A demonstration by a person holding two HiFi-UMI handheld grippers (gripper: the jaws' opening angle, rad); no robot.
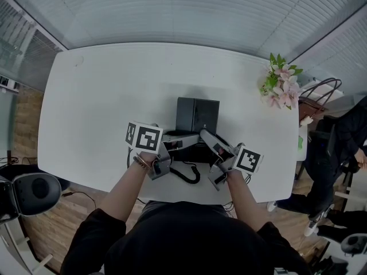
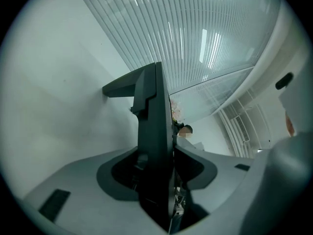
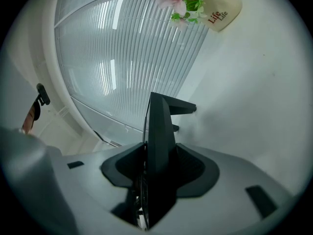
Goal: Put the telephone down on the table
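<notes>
Wide open room was left on the far half of the white counter (image 1: 92, 90). The black telephone (image 1: 196, 116) was kept near the front edge, clamped by the left tool (image 1: 175, 144) and the right tool (image 1: 207, 140). Flowers (image 1: 281, 86) were set at the far right corner, well apart.

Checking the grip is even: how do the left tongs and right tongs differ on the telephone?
The left tongs hold the telephone by its left side, the right tongs by its right side. In the head view the left tongs' cube shows two marker faces, the right tongs' cube one. Both have the telephone's edge between their jaws.
</notes>
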